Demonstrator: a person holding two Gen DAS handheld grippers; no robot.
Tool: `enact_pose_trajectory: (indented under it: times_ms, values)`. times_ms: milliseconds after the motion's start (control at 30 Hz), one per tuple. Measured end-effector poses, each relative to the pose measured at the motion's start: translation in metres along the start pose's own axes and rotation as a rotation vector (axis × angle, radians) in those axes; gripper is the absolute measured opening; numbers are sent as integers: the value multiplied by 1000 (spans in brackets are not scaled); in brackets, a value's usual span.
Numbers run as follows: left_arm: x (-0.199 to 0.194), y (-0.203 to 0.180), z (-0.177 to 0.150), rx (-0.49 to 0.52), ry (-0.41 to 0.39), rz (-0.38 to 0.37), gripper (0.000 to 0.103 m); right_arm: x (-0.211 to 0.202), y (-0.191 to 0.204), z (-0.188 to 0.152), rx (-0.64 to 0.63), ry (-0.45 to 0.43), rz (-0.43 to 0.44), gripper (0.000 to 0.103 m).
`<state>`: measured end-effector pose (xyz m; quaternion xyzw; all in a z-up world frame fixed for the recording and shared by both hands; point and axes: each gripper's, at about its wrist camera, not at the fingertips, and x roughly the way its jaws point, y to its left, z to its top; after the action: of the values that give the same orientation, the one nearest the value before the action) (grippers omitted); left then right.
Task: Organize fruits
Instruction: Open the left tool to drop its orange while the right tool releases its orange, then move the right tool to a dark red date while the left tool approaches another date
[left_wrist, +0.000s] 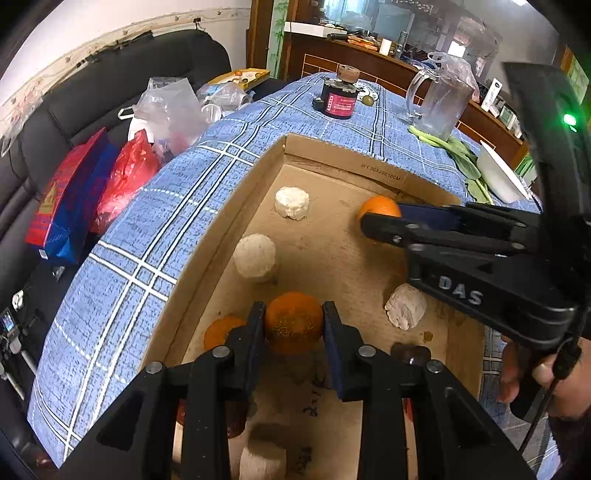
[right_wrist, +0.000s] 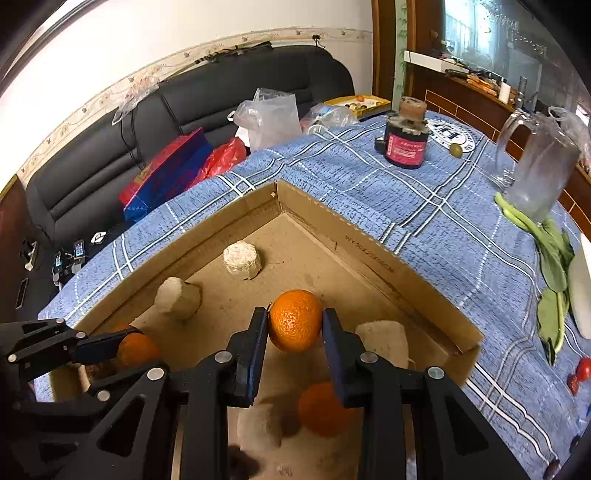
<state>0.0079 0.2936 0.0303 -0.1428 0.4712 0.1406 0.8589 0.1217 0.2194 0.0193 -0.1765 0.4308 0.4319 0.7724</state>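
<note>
Each hand-held gripper is clamped on an orange, both held over the open box (left_wrist: 380, 173) on the counter (left_wrist: 184, 206). The left hand-held gripper (left_wrist: 293, 325) grips its orange (left_wrist: 293, 321) near the box's left wall, with a loose orange (left_wrist: 221, 330) just to its left. The right hand-held gripper (right_wrist: 294, 326) holds its orange (right_wrist: 294, 319) toward the far right corner, above another loose orange (right_wrist: 325, 408). Both fruits sit squarely between the pads, round with no long axis, so I judge each goes straight down beside its nearest neighbour.
</note>
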Motion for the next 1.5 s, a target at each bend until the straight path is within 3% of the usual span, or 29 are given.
enact_pose_trajectory:
  times_ms: [433,567,700,833,1200,1500]
  values:
    - [7,-4,-2,9,13,-14,29,14,2,5,-36,14,10,34]
    - [7,-6,-3,12,18,-14,30,13,0,3,-35,14,-13,51]
    - [6,-7,-6,20,22,-18,31,10,-3,2,-28,8,-16,51]
    - [1,-6,-8,11,24,-25,38,3,-2,1,-29,3,-22,51]
    - [-26,-9,-20,22,-14,-1,45,-44,-2,-24,5,-36,-40,51]
    - [-49,-30,-34,61,-58,51,46,-105,-29,-81,106,-71,-80,58]
